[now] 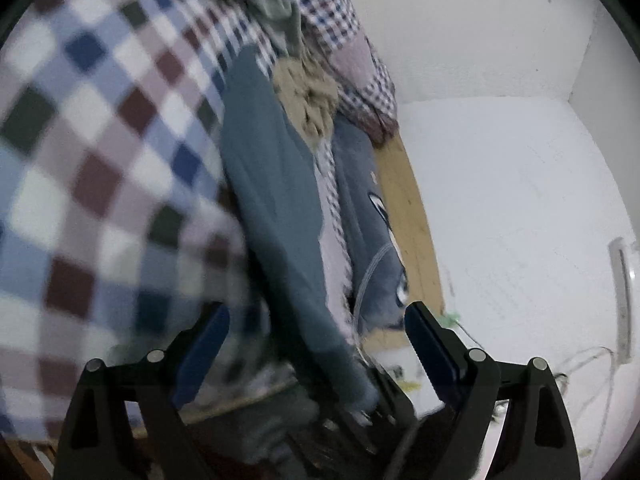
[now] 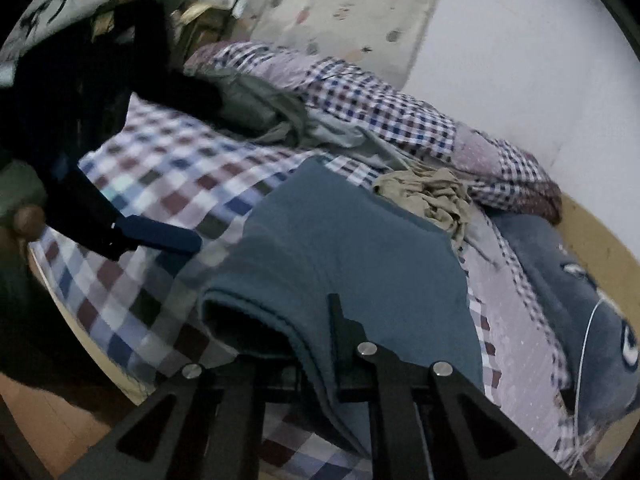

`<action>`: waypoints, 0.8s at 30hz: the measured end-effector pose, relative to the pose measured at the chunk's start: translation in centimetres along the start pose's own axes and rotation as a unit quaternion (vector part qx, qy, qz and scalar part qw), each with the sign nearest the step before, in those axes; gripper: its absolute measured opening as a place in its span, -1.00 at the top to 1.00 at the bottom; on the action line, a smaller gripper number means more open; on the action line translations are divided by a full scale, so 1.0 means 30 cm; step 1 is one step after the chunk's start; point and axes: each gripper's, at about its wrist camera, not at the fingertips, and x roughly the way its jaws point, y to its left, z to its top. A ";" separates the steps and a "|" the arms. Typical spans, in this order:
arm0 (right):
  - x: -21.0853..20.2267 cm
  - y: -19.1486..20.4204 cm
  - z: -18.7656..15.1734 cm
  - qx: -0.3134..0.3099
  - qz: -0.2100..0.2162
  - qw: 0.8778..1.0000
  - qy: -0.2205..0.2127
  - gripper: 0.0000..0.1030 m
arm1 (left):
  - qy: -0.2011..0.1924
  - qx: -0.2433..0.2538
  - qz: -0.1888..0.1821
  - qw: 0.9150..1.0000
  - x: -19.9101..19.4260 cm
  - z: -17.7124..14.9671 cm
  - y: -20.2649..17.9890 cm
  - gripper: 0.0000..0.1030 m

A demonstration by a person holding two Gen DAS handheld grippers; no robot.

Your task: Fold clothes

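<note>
Teal cloth (image 2: 340, 248) lies spread on the checked bedsheet (image 2: 160, 168), its near edge doubled into a fold and drawn up between the fingers of the right claw (image 2: 316, 344), which is closed on that hem; the fold's left corner curls open w/ a dark gap under it. Left claw (image 1: 316, 332) is spread wide, blue pads (image 1: 208, 336) well apart, nothing between them but the cloth passing below; in the right wrist view it hangs above the sheet to the left of the cloth, a fingertip (image 2: 28, 220) of the person's hand showing behind it. Far of the cloth a crumpled tan garment (image 2: 432, 192) sits at its far right corner, and a grey-green garment (image 2: 264, 108) lies further back by a bunched small-check blanket (image 2: 400, 108). Right of the cloth: strip of pale sheet, then a blue-grey cushion w/ a printed eye (image 2: 584, 308) along the bed's wooden edge (image 2: 600, 236), next to the white wall (image 2: 540, 60). Open sheet lies left and near-left of the cloth; near bed edge drops to a wood floor (image 2: 48, 412). Left wrist view is motion-blurred.
</note>
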 end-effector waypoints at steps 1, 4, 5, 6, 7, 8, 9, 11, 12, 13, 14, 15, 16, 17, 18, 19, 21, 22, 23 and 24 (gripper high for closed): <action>-0.007 -0.009 0.000 0.009 0.004 1.000 -0.001 0.85 | -0.007 0.008 0.012 1.000 -0.002 0.021 -0.003 -0.77; -0.025 -0.027 -0.003 0.025 0.012 1.000 -0.003 0.85 | -0.012 0.032 0.048 0.998 0.035 0.089 -0.009 -0.77; -0.027 -0.029 -0.006 0.028 0.014 1.000 -0.002 0.85 | -0.010 0.035 0.056 0.998 0.056 0.114 -0.006 -0.77; -0.028 -0.032 -0.010 0.030 0.014 0.999 0.001 0.85 | -0.008 0.037 0.062 0.997 0.078 0.138 -0.003 -0.77; -0.029 -0.035 -0.015 0.033 0.015 0.999 0.004 0.85 | -0.006 0.039 0.069 0.997 0.100 0.162 0.000 -0.77; -0.029 -0.038 -0.021 0.036 0.016 0.999 0.007 0.85 | -0.003 0.042 0.073 0.996 0.118 0.182 0.001 -0.77; -0.031 -0.040 -0.026 0.039 0.018 0.999 0.009 0.85 | -0.001 0.046 0.076 0.996 0.136 0.202 0.001 -0.77; -0.035 -0.045 -0.032 0.043 0.020 0.999 0.010 0.85 | 0.002 0.060 0.082 0.995 0.173 0.248 -0.007 -0.77; -0.036 -0.047 -0.034 0.044 0.020 0.999 0.010 0.85 | 0.002 0.066 0.083 0.994 0.188 0.266 -0.011 -0.77; -0.038 -0.048 -0.035 0.046 0.020 0.999 0.009 0.85 | 0.004 0.071 0.082 0.994 0.201 0.288 -0.014 -0.77; -0.038 -0.051 -0.035 0.049 0.021 0.999 0.008 0.85 | 0.006 0.076 0.081 0.994 0.214 0.311 -0.017 -0.77; -0.037 -0.053 -0.036 0.052 0.022 0.998 0.008 0.85 | 0.009 0.077 0.080 0.994 0.230 0.338 -0.017 -0.77; -0.039 -0.055 -0.037 0.054 0.022 0.998 0.006 0.85 | 0.011 0.078 0.079 0.994 0.248 0.367 -0.016 -0.77; -0.039 -0.057 -0.037 0.056 0.023 0.998 0.005 0.85 | 0.013 0.078 0.078 0.994 0.267 0.393 -0.018 -0.77; -0.038 -0.058 -0.037 0.057 0.024 0.998 0.005 0.85 | 0.015 0.079 0.076 0.994 0.287 0.419 -0.021 -0.77; -0.038 -0.059 -0.037 0.058 0.023 0.998 0.005 0.85 | 0.020 0.082 0.076 0.994 0.313 0.444 -0.025 -0.77; -0.039 -0.061 -0.038 0.059 0.019 0.998 0.005 0.85 | 0.029 0.089 0.079 0.992 0.351 0.484 -0.028 -0.75; -0.038 -0.064 -0.039 0.060 0.018 0.998 0.005 0.85 | 0.033 0.091 0.080 0.992 0.367 0.507 -0.026 -0.73; -0.037 -0.067 -0.040 0.061 0.017 0.998 0.006 0.85 | 0.036 0.092 0.079 0.992 0.383 0.530 -0.023 -0.69; -0.037 -0.072 -0.040 0.063 0.016 0.998 0.005 0.85 | 0.038 0.093 0.080 0.992 0.395 0.550 -0.017 -0.60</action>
